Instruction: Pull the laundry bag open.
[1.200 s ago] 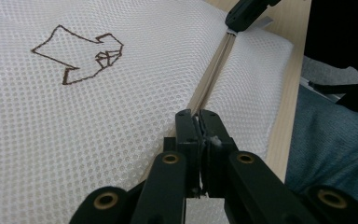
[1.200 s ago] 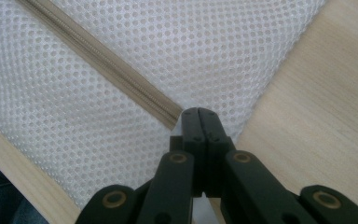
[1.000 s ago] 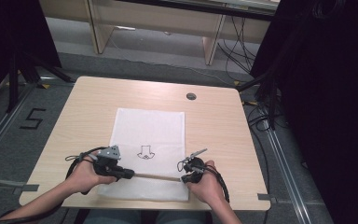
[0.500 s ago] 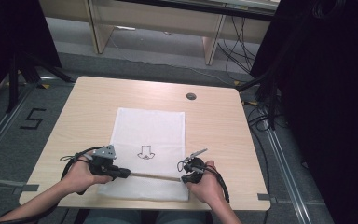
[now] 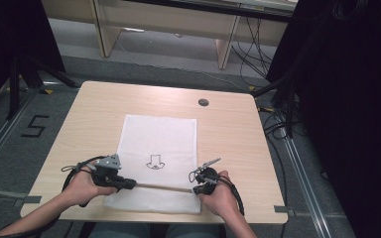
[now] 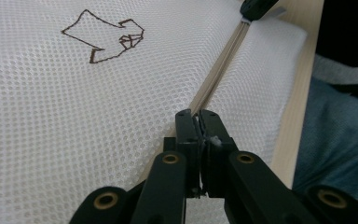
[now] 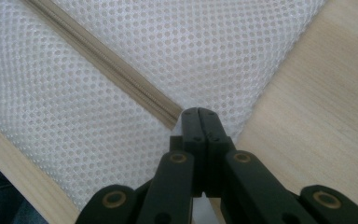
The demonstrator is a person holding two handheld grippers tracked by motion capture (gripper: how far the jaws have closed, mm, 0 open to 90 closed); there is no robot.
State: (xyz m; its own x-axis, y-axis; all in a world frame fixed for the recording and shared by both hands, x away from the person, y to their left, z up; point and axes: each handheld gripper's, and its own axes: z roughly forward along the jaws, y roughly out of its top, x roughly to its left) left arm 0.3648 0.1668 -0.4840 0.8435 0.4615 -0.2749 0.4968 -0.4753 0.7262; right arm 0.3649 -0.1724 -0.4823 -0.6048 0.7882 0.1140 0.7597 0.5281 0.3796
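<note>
Pale wooden surface, square, set on grey floor with dark curtains at either side and a taped numeral at left. White mesh bag lying flat at centre, reaching almost to the near edge; small dark outline emblem stitched at mid-panel. Beige zipper running crosswise near the bag's near end. Left gripper at the zipper's left end, jaws pressed together on the zipper there, white slider piece visible between them. Right gripper at the zipper's right end by the bag's edge, jaws closed tight on the mesh just past the zipper end. Round dark grommet in the surface beyond the bag, well apart.
</note>
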